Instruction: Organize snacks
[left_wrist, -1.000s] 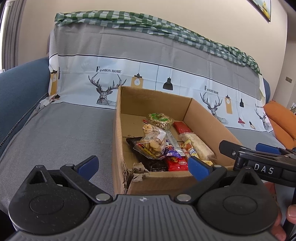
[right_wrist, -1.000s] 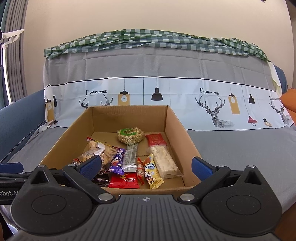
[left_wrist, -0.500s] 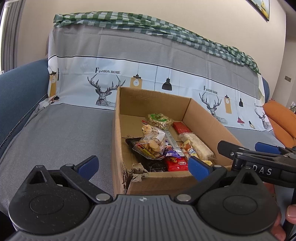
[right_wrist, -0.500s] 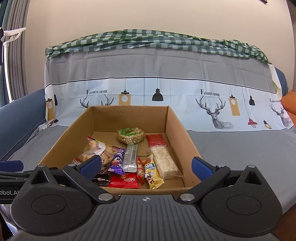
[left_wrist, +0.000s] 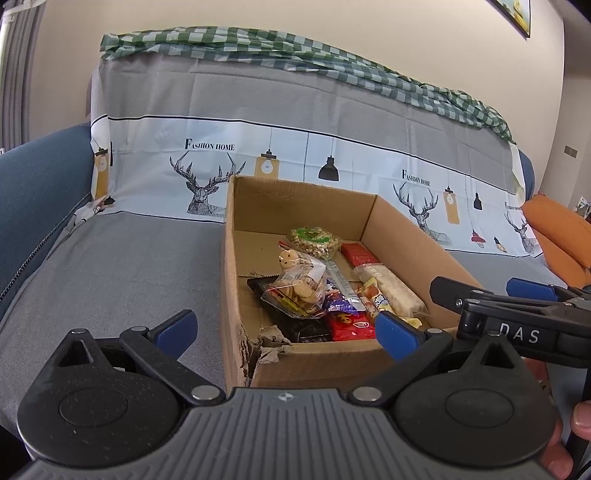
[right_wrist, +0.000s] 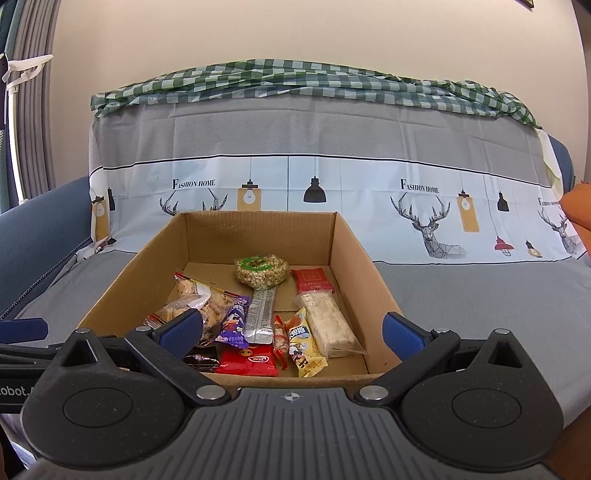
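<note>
Assorted snacks (right_wrist: 258, 332) — packets and bars, lying together on the floor of a cardboard box (right_wrist: 369, 266) on the covered sofa (right_wrist: 461, 295), apparently gathered for storage — flanked by left gripper (left_wrist: 284, 328) and right gripper (right_wrist: 291, 332), both spread wide, grasping nothing.

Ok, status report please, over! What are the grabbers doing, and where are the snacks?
Left gripper open, empty. Right gripper open, empty. Snacks all lying inside the cardboard box on the sofa. Nothing blocking the box.
</note>
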